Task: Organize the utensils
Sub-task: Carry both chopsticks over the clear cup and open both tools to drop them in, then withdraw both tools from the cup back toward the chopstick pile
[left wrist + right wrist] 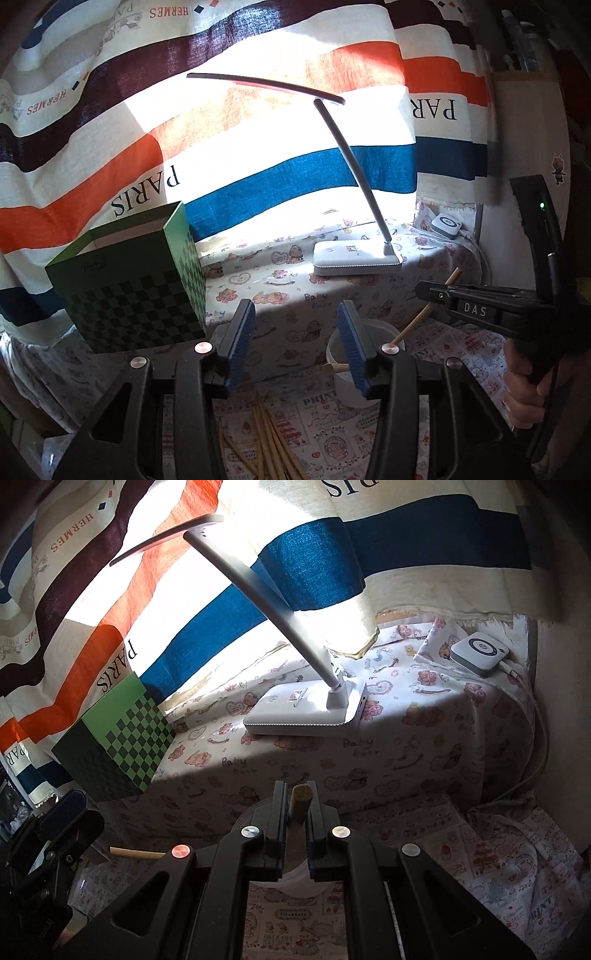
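Green checkered box point(129, 284) far left on worktop point(295, 280). Left hand-held gripper point(295, 339) jaws apart, empty, above loose chopsticks point(269, 443). White cup point(369, 332) center. Right hand-held gripper point(297, 827) clamped on chopstick point(301, 801) over cup.

Pale wooden chopsticks point(269, 446) lie on printed matt cloth point(325, 417) beside a translucent plastic cup point(373, 328).
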{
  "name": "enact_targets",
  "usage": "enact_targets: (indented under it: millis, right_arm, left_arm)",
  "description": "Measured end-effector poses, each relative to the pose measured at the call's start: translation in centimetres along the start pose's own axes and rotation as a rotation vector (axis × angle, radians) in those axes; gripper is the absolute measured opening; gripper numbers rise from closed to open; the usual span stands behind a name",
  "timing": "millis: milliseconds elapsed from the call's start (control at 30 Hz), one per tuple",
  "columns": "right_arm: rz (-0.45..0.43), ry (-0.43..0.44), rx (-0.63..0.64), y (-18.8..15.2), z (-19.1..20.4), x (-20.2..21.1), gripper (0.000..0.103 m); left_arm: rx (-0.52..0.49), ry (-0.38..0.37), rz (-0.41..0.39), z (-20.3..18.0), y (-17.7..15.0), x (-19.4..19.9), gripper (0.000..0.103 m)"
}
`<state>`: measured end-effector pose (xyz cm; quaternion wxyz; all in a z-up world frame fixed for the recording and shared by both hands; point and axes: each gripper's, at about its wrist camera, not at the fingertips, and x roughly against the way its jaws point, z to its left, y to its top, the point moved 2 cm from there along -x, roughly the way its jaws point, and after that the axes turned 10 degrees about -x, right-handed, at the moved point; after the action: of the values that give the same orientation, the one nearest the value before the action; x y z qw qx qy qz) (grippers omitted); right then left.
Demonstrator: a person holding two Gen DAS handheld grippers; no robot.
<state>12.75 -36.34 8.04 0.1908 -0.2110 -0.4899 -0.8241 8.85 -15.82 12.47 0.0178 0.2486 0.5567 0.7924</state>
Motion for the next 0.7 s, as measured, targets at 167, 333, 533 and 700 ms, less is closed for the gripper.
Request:
enact_targets:
  millis: [167, 333, 533, 700]
  right_arm:
    - [-0.040, -0.034, 0.037, -0.5, 0.5, 1.6, 0.048]
    - [-0.123, -0.047, 0.078, -1.0, 1.4, 4.8, 0.071]
    - [-0.290, -0.031, 0.069, -1.9, 2.0, 10.6, 0.082]
    - [-0.331, 0.034, 0.085, -3.9, 4.3, 13.6, 0.085]
  left_arm:
    - [0.051, 0.114, -0.079, 2.5, 0.1, 3.2, 0.073]
    - [0.072, 0.204, -0.183, 5.0, -0.8, 6.5, 0.090]
    - [0.041, 0.294, -0.231, 7.0, -2.6, 10.1, 0.103]
    - [0.043, 0.307, -0.230, 7.5, -4.8, 12.0, 0.103]
